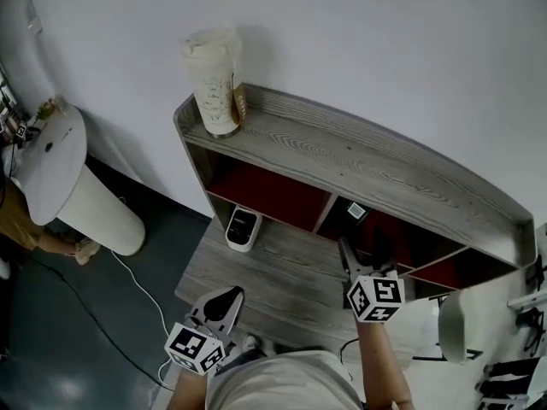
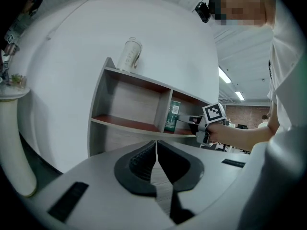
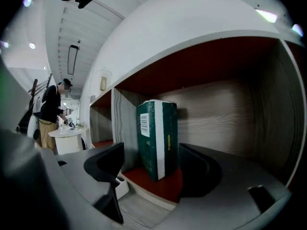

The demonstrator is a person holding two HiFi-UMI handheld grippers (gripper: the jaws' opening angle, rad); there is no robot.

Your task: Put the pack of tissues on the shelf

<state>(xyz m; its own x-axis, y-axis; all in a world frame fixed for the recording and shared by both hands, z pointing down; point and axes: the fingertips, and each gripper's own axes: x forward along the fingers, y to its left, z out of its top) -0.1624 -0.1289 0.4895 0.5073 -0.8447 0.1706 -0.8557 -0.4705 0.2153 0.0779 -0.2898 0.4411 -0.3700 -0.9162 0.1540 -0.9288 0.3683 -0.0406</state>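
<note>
The pack of tissues [image 3: 156,138], dark green with a white barcode label, stands upright on the red floor of the shelf's right compartment [image 3: 165,186], next to the divider. My right gripper [image 3: 152,169] is open in front of it, one jaw on each side and a gap to each. The head view shows the right gripper [image 1: 363,259] reaching under the top board toward the pack [image 1: 354,213]. The left gripper view shows the pack [image 2: 171,116] just off the right gripper [image 2: 189,121]. My left gripper [image 2: 156,162] is shut and empty, low near the person [image 1: 224,301].
A tall paper cup [image 1: 214,79] stands on the left end of the grey wooden shelf's top board [image 1: 359,156]. A small white device [image 1: 242,227] lies on the lower board. A white round table [image 1: 51,156] stands at the left, cables on the dark floor.
</note>
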